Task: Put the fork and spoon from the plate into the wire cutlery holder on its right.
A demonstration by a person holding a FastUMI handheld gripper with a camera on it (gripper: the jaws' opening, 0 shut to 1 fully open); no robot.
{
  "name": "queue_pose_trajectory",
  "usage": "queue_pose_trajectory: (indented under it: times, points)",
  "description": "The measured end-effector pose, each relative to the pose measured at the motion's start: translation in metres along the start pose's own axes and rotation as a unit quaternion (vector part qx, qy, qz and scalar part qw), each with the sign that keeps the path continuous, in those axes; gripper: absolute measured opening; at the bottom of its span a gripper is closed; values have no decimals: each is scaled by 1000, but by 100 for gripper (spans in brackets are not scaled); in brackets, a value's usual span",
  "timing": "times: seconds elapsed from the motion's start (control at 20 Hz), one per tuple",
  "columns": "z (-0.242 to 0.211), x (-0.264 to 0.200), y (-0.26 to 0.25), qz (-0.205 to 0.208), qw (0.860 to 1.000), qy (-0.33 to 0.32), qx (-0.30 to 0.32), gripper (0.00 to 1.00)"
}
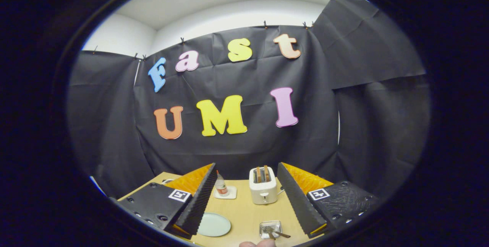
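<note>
The gripper hangs high over the wooden table, its fingers spread wide apart and holding nothing. Between them and below, near the front of the table, lies a pale round plate on the left, its face bare. Just to its right stands the small wire cutlery holder, with what seems to be a piece of cutlery lying across its near corner, handle sticking out to the right; whether it is the fork or the spoon cannot be told. A fingertip shows at the near edge. Farther back stand a white toaster and a small bottle on a coaster.

Such cutlery is likely light, stiff and slippery metal, lying flat, so a pinch across the narrow handle near its middle suits best.
</note>
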State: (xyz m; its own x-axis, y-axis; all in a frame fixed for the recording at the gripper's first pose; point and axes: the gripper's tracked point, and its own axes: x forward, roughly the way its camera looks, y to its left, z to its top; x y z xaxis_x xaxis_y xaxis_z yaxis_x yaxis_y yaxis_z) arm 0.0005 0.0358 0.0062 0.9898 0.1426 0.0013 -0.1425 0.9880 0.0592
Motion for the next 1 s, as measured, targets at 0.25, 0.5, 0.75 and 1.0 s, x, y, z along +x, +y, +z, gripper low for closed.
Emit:
queue_pose_trajectory:
  times: [0.25, 0.5, 0.75, 1.0]
  points:
    - [-3, 1, 11, -1, 1000, -2, 8, 96]
    - [-5, 0, 21, -3, 1000, 0, 14, 96]
    - [-6, -2, 30, -5, 1000, -7, 14, 96]
    - [-3, -10, 36, -10, 1000, -13, 12, 96]
